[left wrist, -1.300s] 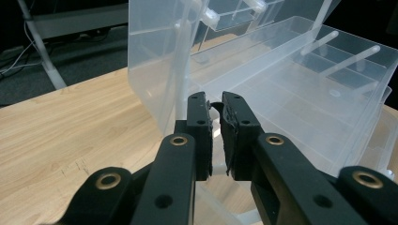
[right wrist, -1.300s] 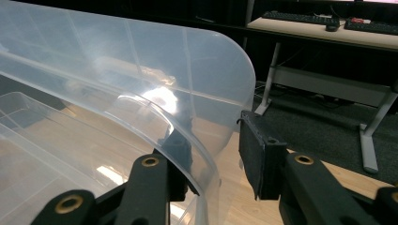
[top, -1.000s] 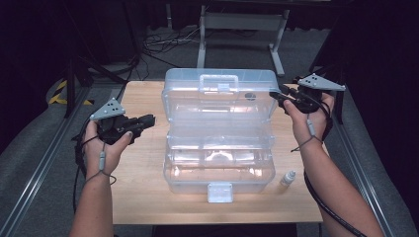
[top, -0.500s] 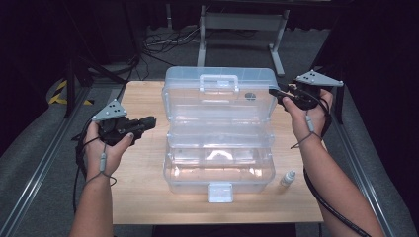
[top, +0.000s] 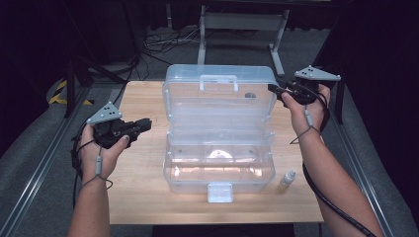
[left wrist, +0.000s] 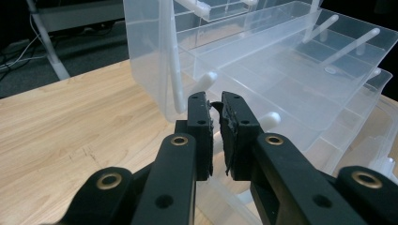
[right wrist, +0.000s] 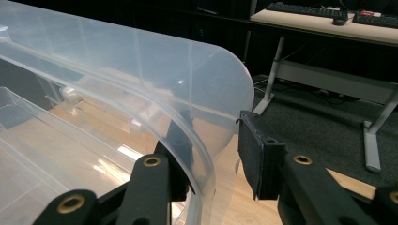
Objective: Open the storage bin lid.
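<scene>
The right claw (top: 274, 89) has moved in and its open jaws now sit around the lid edge of the clear box (top: 220, 143). The left claw (top: 144, 124), nearly closed and empty, waits beside the box on the surface (top: 143, 192). A little bottle (top: 287, 177) stands nearby.

In the right gripper view, one jaw of the right tongs (right wrist: 213, 154) sits behind the clear box's lid (right wrist: 141, 89), blurred through plastic. At lower right of the high view, the small bottle (top: 287, 177) is too small to read.
</scene>
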Motion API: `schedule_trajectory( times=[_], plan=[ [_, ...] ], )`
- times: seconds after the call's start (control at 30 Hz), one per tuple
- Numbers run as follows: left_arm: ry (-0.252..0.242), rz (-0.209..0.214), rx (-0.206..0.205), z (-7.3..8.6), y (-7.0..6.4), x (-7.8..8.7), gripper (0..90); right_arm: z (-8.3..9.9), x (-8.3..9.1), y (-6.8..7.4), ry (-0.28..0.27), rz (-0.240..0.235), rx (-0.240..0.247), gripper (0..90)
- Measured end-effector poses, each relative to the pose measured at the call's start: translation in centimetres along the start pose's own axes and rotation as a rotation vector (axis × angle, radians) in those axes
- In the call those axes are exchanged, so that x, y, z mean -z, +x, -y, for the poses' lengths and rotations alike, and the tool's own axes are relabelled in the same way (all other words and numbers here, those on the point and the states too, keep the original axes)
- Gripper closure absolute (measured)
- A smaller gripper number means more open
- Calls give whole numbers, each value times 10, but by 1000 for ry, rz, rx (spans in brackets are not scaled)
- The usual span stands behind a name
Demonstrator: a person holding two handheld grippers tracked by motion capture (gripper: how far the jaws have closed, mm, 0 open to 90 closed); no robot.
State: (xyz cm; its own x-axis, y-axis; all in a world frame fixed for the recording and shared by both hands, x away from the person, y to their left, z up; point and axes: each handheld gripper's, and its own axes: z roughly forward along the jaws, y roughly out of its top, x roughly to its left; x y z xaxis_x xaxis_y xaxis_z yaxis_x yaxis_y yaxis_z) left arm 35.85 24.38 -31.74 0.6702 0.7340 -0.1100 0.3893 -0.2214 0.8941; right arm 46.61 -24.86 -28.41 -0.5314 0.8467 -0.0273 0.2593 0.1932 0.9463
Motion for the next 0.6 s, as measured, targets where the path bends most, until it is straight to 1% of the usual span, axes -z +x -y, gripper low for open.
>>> schedule_trajectory(
  times=[0.07, 0.27, 0.53, 0.6],
  plan=[
    [5, 0, 4, 1, 1, 0, 825, 0, -2, -1, 0, -5, -2, 666],
    [19, 3, 9, 2, 1, -1, 823, -1, -6, -4, 10, 1, 12, 684],
    [25, 5, 13, 4, 2, -2, 822, -5, -9, -5, 50, 13, 22, 702],
    [23, 4, 16, 4, 3, -1, 823, -6, -12, -7, 57, 10, 11, 702]
  ],
)
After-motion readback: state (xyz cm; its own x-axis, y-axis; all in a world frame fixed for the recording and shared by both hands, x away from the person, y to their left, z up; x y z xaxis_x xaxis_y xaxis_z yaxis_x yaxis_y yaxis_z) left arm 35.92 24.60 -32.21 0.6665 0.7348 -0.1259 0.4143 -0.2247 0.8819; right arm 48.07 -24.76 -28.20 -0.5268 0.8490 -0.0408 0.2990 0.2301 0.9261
